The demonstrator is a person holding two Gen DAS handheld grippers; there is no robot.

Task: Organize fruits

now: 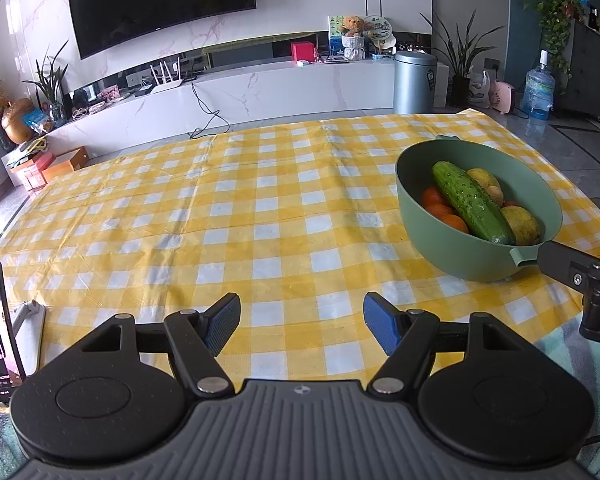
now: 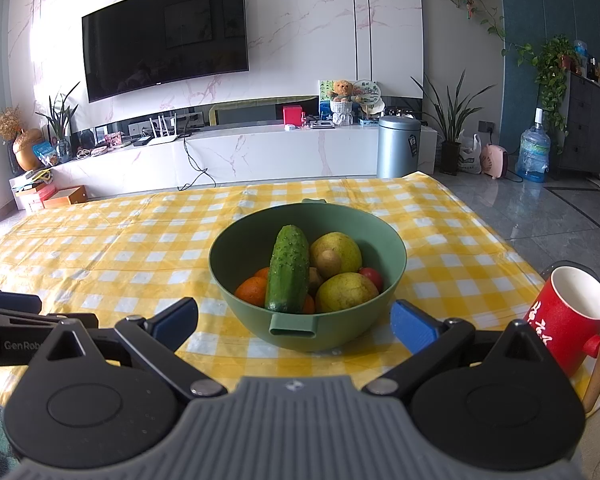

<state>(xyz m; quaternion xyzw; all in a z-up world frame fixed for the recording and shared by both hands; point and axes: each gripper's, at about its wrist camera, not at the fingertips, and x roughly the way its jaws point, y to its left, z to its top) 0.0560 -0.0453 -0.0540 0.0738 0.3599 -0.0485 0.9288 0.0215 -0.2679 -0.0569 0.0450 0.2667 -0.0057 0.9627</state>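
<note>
Right gripper (image 2: 294, 320): nearest the lens, fingers spread wide, holding nothing, just short of the bowl's near handle.
Left gripper (image 1: 302, 322): also wide apart and empty, left of the bowl, over bare cloth.
Bowl (image 2: 236, 248): green, upright on the checked surface (image 2: 120, 248).
Fruit: cucumber (image 2: 288, 274) lying across oranges (image 2: 251, 290), lemons (image 2: 346, 292) and a tomato (image 2: 372, 276), all inside the bowl.
Mug (image 2: 568, 316): red, right of the bowl.
Stage: fits fruit gathered or awaiting sorting.
Handling: grip the cucumber mid-length, gently.

"GenRob", cut off: black left tongs arm (image 2: 20, 344) | white characters, unreadable: red mug (image 2: 564, 320)
</note>
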